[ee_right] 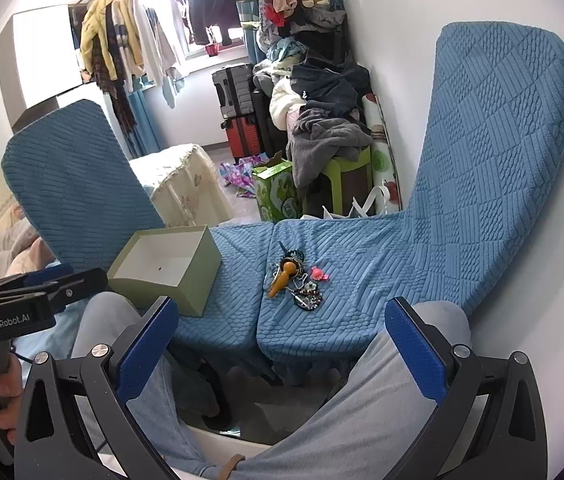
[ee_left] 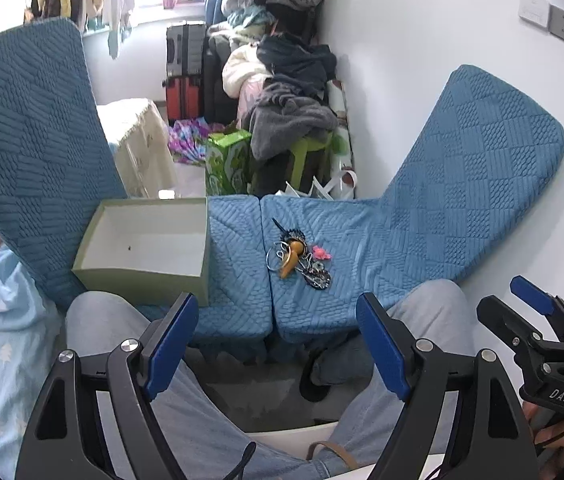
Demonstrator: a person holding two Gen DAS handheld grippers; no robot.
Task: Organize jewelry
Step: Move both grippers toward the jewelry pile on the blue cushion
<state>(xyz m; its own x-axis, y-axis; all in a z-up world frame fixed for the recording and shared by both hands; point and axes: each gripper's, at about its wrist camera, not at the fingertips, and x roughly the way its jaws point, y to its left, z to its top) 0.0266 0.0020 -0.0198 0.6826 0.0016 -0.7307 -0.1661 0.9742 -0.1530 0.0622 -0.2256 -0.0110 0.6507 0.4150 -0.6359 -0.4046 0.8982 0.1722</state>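
A small pile of jewelry point(ee_left: 300, 258) lies on the right blue chair seat point(ee_left: 362, 248): metal rings, an orange horn-shaped piece point(ee_left: 291, 260), a pink flower piece point(ee_left: 321, 253) and dark beaded chains. It also shows in the right wrist view point(ee_right: 296, 278). An open, empty green box point(ee_left: 150, 248) point(ee_right: 166, 266) sits on the left seat. My left gripper point(ee_left: 278, 344) is open and empty, held back above the person's knees. My right gripper point(ee_right: 278, 352) is open and empty, also well short of the pile.
Two blue-covered chairs with backrests point(ee_left: 22, 140) point(ee_left: 482, 168) stand side by side against a white wall. Beyond them are a green carton point(ee_left: 228, 162), a green stool with piled clothes point(ee_left: 294, 120), suitcases point(ee_left: 184, 76) and hanging clothes. The person's legs point(ee_left: 422, 320) lie under both grippers.
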